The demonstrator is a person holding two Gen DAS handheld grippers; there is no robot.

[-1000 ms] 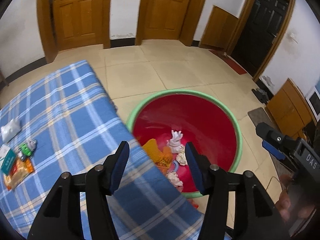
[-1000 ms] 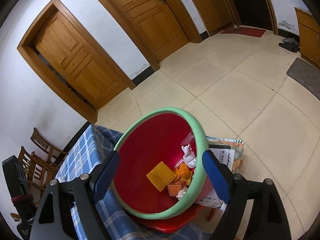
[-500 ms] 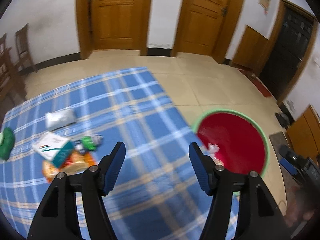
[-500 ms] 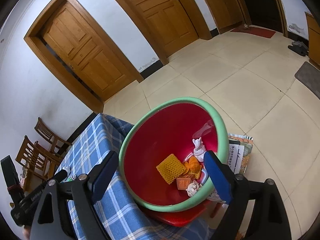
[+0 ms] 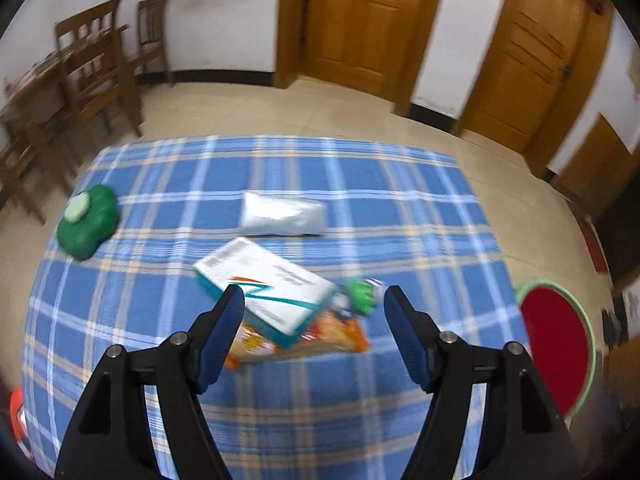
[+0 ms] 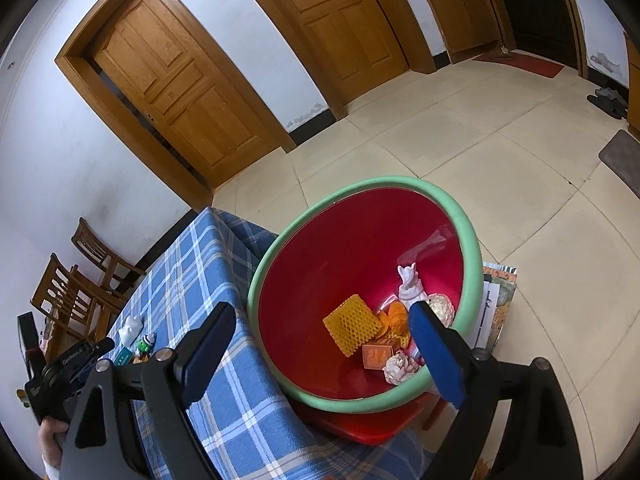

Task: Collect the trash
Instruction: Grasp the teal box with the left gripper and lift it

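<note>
My left gripper [image 5: 314, 300] is hanging over the blue plaid tablecloth [image 5: 280, 408] with its blue-padded jaws spread wide and nothing between them; they've just been opening up. Right below it sits a little pile of trash: a white and teal cardboard box [image 5: 266, 290] lying across an orange plastic snack wrapper [image 5: 340, 334], with a small green and white crumpled bottle [image 5: 362, 290] touching the box's right end. A bit farther back there's a pale flat plastic packet [image 5: 282, 220] lying on its own, and off to the left a dark green lumpy container with a pale round lid [image 5: 88, 226]. That view is pretty blurry, so no finer details from me.

My right gripper [image 6: 320, 330] is also wide open and empty, poised over the red plastic basin with the green rim [image 6: 360, 236], which stands right beside the table edge. Inside are a yellow foam mesh sleeve [image 6: 352, 324], a small orange carton [image 6: 378, 356], orange peel [image 6: 394, 314] and crumpled white tissues [image 6: 400, 366].
</note>
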